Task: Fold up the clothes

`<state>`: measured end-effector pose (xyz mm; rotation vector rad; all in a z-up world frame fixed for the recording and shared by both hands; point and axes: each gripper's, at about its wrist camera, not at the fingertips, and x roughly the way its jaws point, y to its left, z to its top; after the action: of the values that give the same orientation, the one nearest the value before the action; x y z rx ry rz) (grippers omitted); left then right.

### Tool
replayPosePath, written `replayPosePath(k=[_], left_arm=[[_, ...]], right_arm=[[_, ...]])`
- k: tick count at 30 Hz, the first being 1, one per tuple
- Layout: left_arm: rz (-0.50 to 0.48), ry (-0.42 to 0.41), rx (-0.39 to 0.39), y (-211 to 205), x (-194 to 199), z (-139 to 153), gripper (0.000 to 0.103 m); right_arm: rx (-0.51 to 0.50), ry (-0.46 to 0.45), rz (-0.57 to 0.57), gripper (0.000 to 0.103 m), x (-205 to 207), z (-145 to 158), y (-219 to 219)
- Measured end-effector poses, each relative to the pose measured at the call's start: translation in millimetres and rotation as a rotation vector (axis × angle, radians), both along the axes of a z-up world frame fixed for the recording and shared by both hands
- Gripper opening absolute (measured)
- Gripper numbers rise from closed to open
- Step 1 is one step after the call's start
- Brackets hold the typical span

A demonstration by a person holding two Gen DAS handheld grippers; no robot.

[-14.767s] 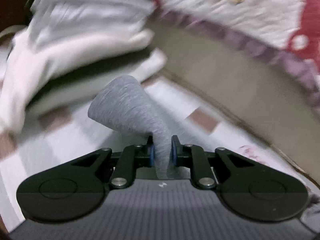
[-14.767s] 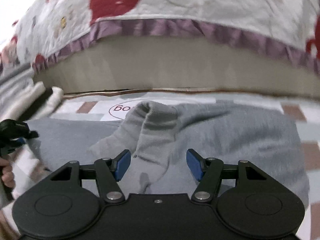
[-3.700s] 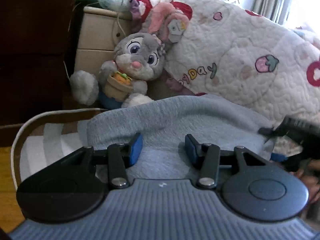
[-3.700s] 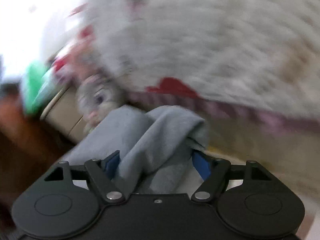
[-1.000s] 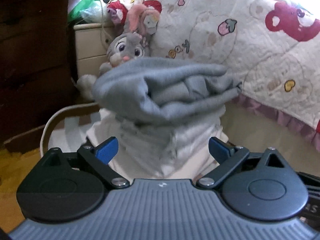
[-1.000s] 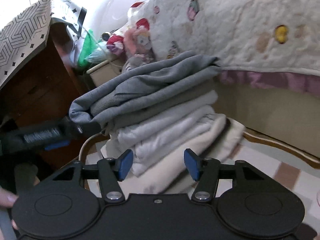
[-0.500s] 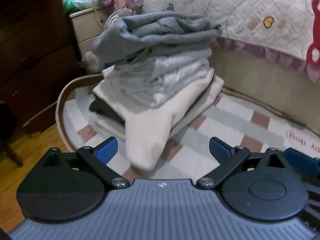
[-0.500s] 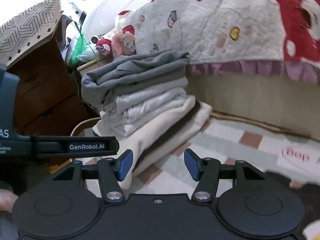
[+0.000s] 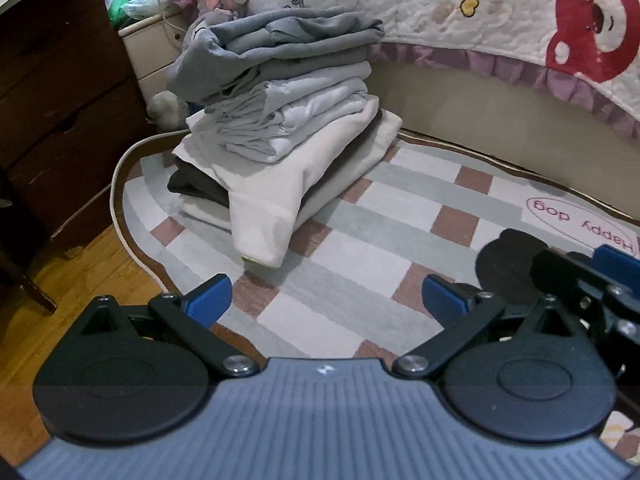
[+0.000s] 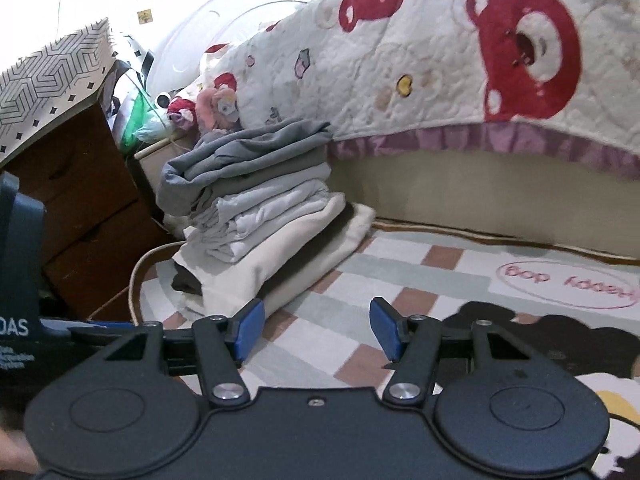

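A folded grey sweater (image 9: pixel 276 48) (image 10: pixel 244 160) tops a stack of folded clothes (image 9: pixel 288 152) (image 10: pixel 272 236) at the rug's far left corner, with white and cream garments and a dark one beneath it. My left gripper (image 9: pixel 326 298) hangs open and empty over the rug, well back from the stack. My right gripper (image 10: pixel 316 328) is open and empty too, also clear of the pile. The right gripper's blue-tipped fingers (image 9: pixel 616 260) show at the right edge of the left wrist view.
A checked rug (image 9: pixel 360 264) (image 10: pixel 360 280) covers the floor, with wood floor (image 9: pixel 60 280) to its left. A bed with a bear-print quilt (image 9: pixel 520 20) (image 10: pixel 460 60) runs along the back. A dark wooden dresser (image 9: pixel 48 100) and a beige nightstand (image 9: pixel 156 48) with plush toys stand at left.
Both grippers, open and empty, have pulled back from the stack, which now looks smaller and farther. The grey sweater stays resting on top of the pile.
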<state>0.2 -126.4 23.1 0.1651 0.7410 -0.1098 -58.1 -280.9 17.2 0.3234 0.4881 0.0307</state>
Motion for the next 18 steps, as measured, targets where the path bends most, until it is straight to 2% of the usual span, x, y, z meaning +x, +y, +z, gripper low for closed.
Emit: replayPosePath(k=[8,14,18], left_arm=[[-0.004,-0.035,-0.019,8.8,-26.3,17.2,0.103],[0.031,-0.035,-0.028,18.6,-31.8,21.8,0.103],[0.031,-0.030,0.003,17.5,-33.9,17.6,0.103]], right_arm=[[0.014,-0.019,-0.042,0.066,-35.4,7.7,1.4],[0.023,-0.050,-0.050,0.067,-49.0,10.8,4.7],[0.030,-0.070,-0.055,0.069,-57.6,12.8,7.0]])
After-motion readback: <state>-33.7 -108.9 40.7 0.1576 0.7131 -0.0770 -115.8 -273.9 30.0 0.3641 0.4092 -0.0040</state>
